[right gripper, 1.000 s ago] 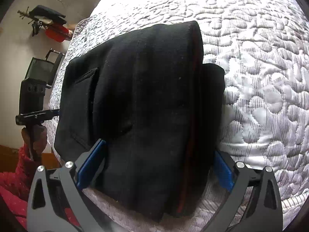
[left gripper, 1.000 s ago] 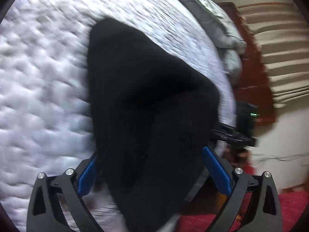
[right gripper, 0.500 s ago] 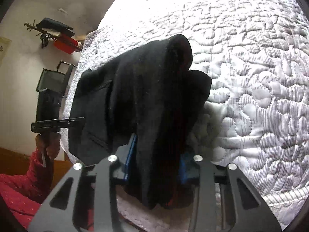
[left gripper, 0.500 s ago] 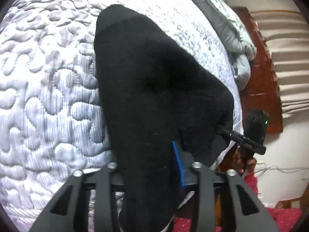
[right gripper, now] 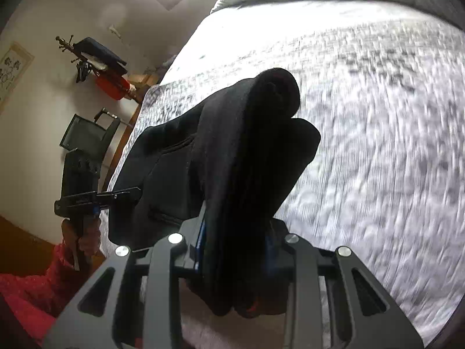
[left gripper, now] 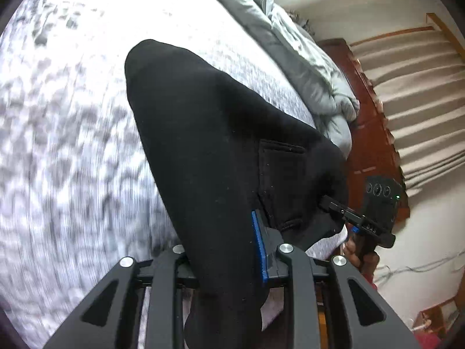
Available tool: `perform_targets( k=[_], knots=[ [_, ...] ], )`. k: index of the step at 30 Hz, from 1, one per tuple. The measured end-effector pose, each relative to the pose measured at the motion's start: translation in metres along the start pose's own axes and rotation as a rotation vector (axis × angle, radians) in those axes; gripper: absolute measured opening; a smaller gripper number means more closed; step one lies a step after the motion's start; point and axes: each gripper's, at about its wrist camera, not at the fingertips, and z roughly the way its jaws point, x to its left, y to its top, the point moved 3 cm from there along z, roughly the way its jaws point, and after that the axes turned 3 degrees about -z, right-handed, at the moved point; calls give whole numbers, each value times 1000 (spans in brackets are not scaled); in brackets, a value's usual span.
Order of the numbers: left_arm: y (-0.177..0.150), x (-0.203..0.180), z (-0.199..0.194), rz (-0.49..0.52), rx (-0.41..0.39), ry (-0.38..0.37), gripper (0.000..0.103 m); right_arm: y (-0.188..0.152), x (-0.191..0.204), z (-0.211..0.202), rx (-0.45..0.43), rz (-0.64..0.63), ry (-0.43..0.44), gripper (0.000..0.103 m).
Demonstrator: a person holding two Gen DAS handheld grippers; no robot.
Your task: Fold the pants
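Observation:
The black pants [left gripper: 209, 151] are folded into a thick bundle and held up off the white quilted bed [left gripper: 64, 133]. My left gripper [left gripper: 223, 250] is shut on the near edge of the bundle; a back pocket [left gripper: 279, 180] faces the camera. In the right wrist view my right gripper [right gripper: 232, 241] is shut on the other end of the pants [right gripper: 244, 160], which drape over its blue pads. Each gripper shows in the other's view: the right one [left gripper: 375, 218] and the left one [right gripper: 84, 192].
A grey duvet [left gripper: 305, 67] is bunched at the head of the bed by a dark wooden headboard [left gripper: 372, 133]. A coat rack [right gripper: 96, 64] and a black chair [right gripper: 87, 133] stand by the wall. The person's red sleeve [right gripper: 35, 279] is low on the left.
Both grippers closed on the folded pants and lifted them off the bed. The bundle now hangs between them and the views are moving, with the quilt blurred.

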Motion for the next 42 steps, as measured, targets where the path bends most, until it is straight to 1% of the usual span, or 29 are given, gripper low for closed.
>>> perform_targets(
  k=[1, 4, 8, 9, 10, 11, 12, 13, 14, 15, 18, 20, 22, 25, 28, 30, 32, 34, 37, 38, 39, 40, 41, 42],
  knots=[
    [10, -1, 5, 5, -8, 8, 26, 12, -6, 6, 2, 2, -8, 30],
    [33, 7, 17, 3, -7, 46, 26, 31, -23, 26, 14, 25, -20, 30],
    [53, 31, 44, -22, -1, 117, 27, 35, -58, 63, 53, 100, -44, 31],
    [54, 38, 51, -30, 5, 139, 28, 32, -66, 70, 60, 115, -63, 34],
    [56, 43, 56, -35, 9, 152, 33, 28, -77, 77, 69, 143, -73, 35],
    [54, 51, 59, -47, 6, 153, 37, 24, -86, 81, 72, 162, -63, 41],
    [53, 56, 60, -53, -3, 146, 44, 21, -92, 82, 70, 177, -51, 49],
    [49, 62, 61, -56, -8, 139, 49, 16, -98, 83, 69, 192, -30, 52],
    [48, 65, 60, -58, -11, 140, 51, 11, -102, 82, 72, 200, -18, 58],
    [45, 69, 59, -59, -14, 146, 57, 8, -107, 82, 72, 206, -6, 65],
    [39, 76, 54, -68, -25, 122, 58, -4, -114, 75, 49, 230, 44, 68],
    [35, 81, 47, -66, -33, 123, 59, -11, -116, 71, 37, 232, 54, 69],
    [32, 82, 42, -55, -40, 144, 62, -18, -117, 68, 29, 232, 55, 70],
    [27, 83, 35, -51, -47, 161, 64, -28, -120, 60, 18, 235, 48, 71],
    [17, 86, 25, -60, -62, 175, 65, -36, -125, 52, 4, 257, 54, 75],
    [9, 82, 21, -61, -72, 186, 67, -42, -131, 45, -6, 286, 71, 81],
    [5, 75, 21, -59, -82, 200, 68, -48, -137, 37, -17, 320, 87, 81],
    [-3, 70, 17, -60, -93, 216, 72, -56, -141, 28, -14, 319, 52, 81],
    [-15, 66, 10, -57, -110, 251, 74, -69, -139, 15, -1, 300, -10, 81],
    [-19, 64, 6, -56, -119, 275, 75, -70, -132, 11, 2, 291, -35, 81],
    [-24, 62, 2, -57, -128, 312, 82, -73, -127, 8, 7, 285, -56, 83],
    [-26, 60, 1, -58, -134, 329, 88, -77, -123, 6, 15, 275, -87, 84],
    [-31, 57, -1, -62, -142, 374, 91, -81, -116, 4, 31, 258, -141, 86],
    [-35, 58, -4, -63, -147, 405, 92, -83, -110, 7, 38, 247, -175, 90]
  ],
)
